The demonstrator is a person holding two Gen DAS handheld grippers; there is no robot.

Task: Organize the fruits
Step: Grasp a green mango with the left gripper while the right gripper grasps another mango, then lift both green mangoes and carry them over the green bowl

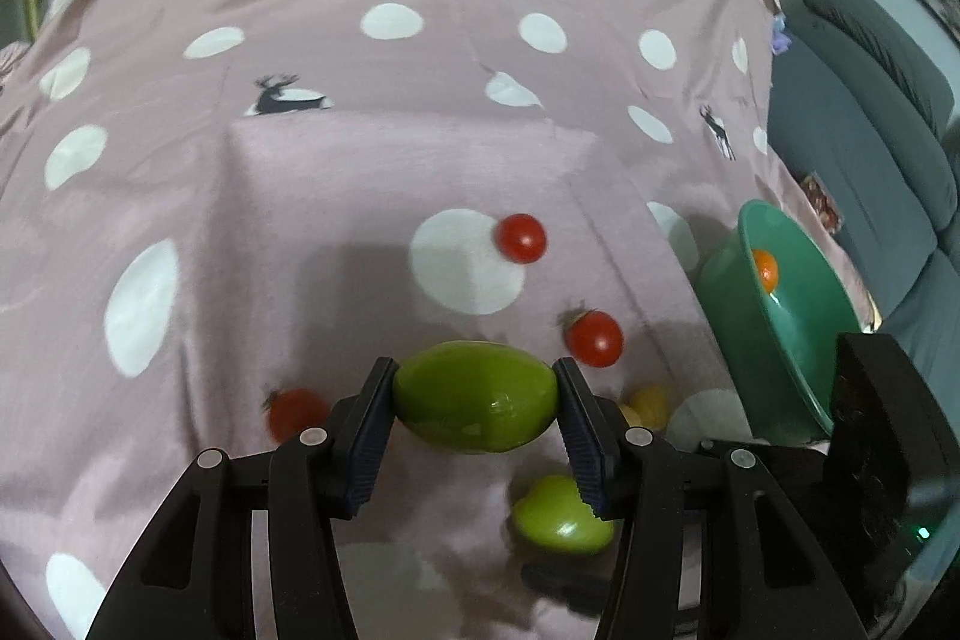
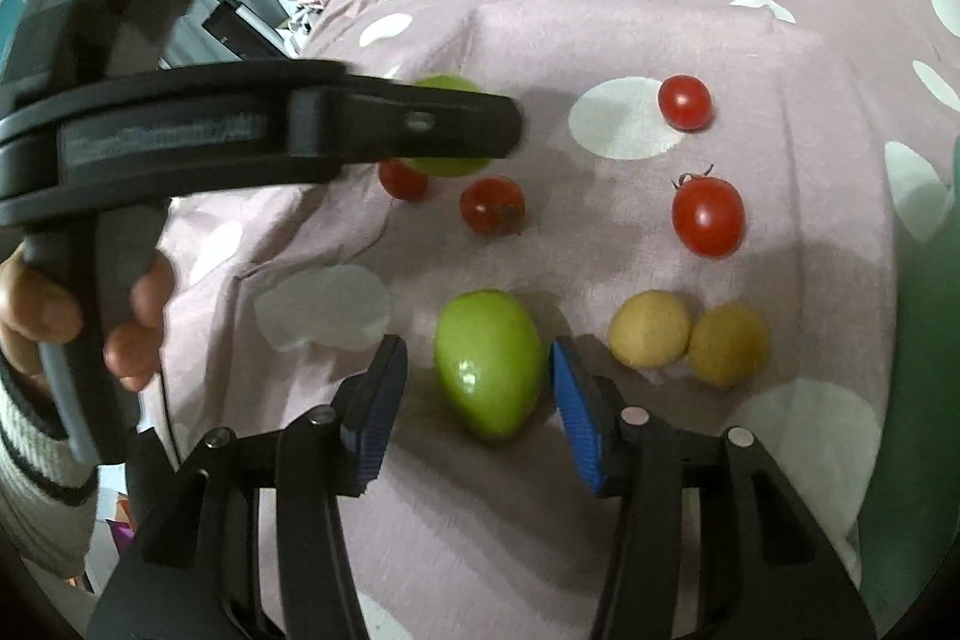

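My left gripper (image 1: 474,400) is shut on a green oval fruit (image 1: 474,397), held just above the pink dotted cloth (image 1: 360,160). In the right wrist view that gripper crosses the upper left, with its green fruit (image 2: 447,88) partly hidden behind it. My right gripper (image 2: 471,400) is open around a second green fruit (image 2: 487,361) that lies on the cloth; the left pad (image 2: 381,400) stands clear of it. Several red cherry tomatoes (image 2: 708,217) and two yellow fruits (image 2: 649,329) lie scattered nearby.
A green bowl (image 1: 780,340) stands at the right with an orange fruit (image 1: 765,271) inside. A hand (image 2: 138,334) in a striped sleeve grips the left tool's handle. A grey sofa (image 1: 870,100) lies beyond the cloth's right edge.
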